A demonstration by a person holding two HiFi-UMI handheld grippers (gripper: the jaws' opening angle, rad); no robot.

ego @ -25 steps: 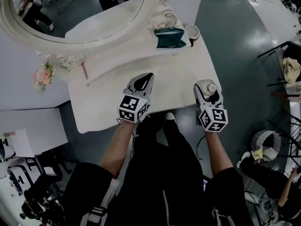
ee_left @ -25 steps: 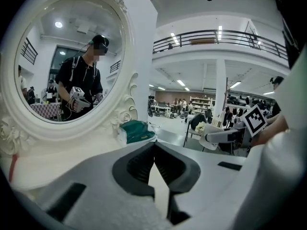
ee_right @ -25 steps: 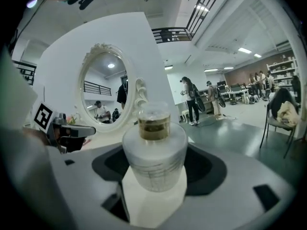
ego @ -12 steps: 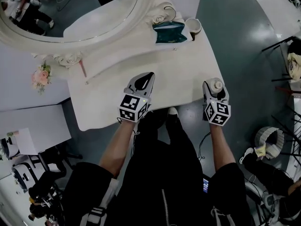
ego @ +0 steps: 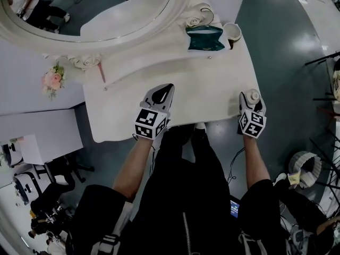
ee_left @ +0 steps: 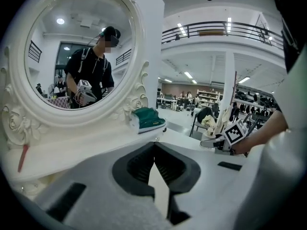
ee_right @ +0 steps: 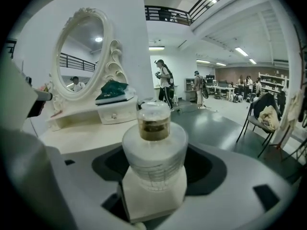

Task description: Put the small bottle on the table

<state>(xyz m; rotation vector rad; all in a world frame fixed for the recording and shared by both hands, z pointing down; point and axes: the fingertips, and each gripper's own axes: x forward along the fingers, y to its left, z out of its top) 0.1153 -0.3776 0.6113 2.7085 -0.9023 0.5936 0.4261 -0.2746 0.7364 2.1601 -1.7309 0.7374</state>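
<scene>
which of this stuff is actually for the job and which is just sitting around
For the job:
small bottle
right tool, shut on it
table

Just lying about:
mirror
teal pouch
cup
pink stick
flowers
left tool, shut, empty

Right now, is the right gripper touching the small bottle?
Touching. The right gripper view shows the small bottle standing between the jaws of the right gripper, which are closed against its lower body on both sides.

Two hand-held grippers [ego: 166,89] [ego: 252,101], one small bottle [ee_right: 154,147], one mirror [ego: 127,9], one pouch [ego: 204,37]
</scene>
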